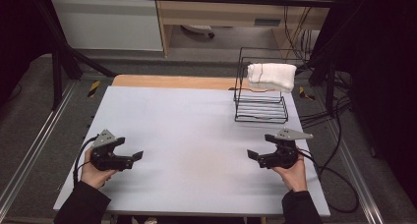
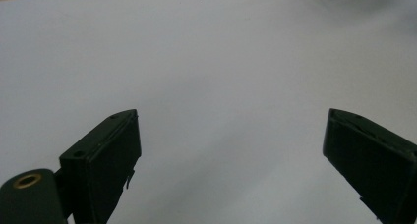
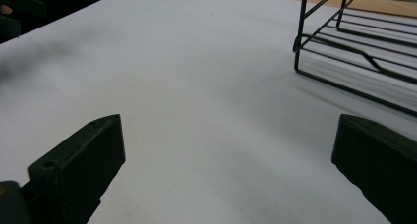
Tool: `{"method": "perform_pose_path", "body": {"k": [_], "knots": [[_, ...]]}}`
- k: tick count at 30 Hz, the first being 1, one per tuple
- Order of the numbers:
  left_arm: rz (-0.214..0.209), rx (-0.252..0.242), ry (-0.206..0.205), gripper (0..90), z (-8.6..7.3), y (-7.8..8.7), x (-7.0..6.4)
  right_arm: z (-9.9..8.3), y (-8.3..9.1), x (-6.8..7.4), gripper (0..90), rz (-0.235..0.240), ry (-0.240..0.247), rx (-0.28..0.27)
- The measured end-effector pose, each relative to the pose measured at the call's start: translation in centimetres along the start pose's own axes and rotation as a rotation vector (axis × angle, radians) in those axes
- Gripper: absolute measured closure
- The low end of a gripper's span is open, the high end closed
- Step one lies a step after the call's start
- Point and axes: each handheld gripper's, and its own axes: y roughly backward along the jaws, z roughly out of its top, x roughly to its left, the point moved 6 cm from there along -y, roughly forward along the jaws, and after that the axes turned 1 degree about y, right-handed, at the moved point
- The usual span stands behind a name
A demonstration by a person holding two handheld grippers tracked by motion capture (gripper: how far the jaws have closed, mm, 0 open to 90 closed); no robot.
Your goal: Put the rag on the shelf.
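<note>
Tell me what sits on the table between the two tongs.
Nothing: in the high view, bare white table stretches between the left tongs and the right tongs. The wire rack stands farther back, on the right.

A lab: white table (image 1: 196, 130) inside a black frame (image 1: 59, 62), cables (image 1: 339, 116) trailing over the floor.

One black wire rack with two tiers (image 1: 260, 103) stands at the far right corner of the single pale grey rectangular table top (image 1: 196, 135). One folded white cloth (image 1: 271, 75) lies on the rack's upper tier. Two black handheld two-jaw grippers rest near the near edge: the left gripper (image 1: 138, 156) toward the left side, the right gripper (image 1: 252, 154) toward the right side, one in each of the person's two hands.
</note>
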Motion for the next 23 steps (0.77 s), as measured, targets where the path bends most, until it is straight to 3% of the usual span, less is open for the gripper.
{"method": "perform_pose_path", "body": {"k": [12, 23], "knots": [[-0.011, 0.022, 0.011, 7.6, -1.9, -0.1, 0.0, -3.9, 0.2, -0.1, 0.2, 0.015, -0.005, 0.046], [-0.01, 0.042, 0.011, 7.8, -2.8, -0.2, 0.1, -4.8, 0.3, -0.2, 0.2, 0.013, -0.016, 0.062]]}}
